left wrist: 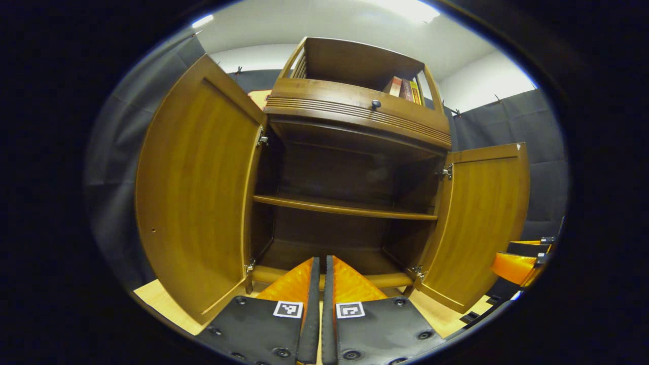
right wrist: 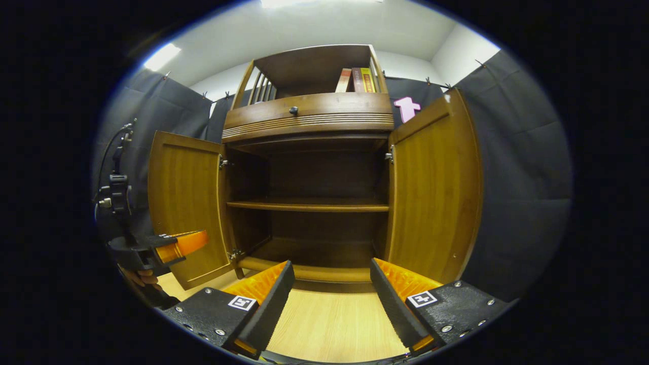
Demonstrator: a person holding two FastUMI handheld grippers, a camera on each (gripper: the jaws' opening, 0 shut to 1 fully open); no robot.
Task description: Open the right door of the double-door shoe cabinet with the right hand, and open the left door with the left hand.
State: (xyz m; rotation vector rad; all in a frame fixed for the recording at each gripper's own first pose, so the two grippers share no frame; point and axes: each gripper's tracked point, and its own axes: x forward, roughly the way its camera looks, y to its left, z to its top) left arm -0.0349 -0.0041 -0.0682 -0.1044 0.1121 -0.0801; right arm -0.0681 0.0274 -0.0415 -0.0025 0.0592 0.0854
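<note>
Nearest, the left hand-held gripper has its fingers together on nothing, while the right hand-held gripper has its fingers wide apart. Beyond them the cabinet stands on the floor with left door and right door both open. Books stand on top; their writing is unreadable.

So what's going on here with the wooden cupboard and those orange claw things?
A person holds a two-finger gripper in each hand in front of a shoe cabinet. Both doors stand wide open: the left door and the right door. Inside is a bare shelf. The left gripper is shut on nothing; the right gripper is open. Neither touches the cabinet.
</note>
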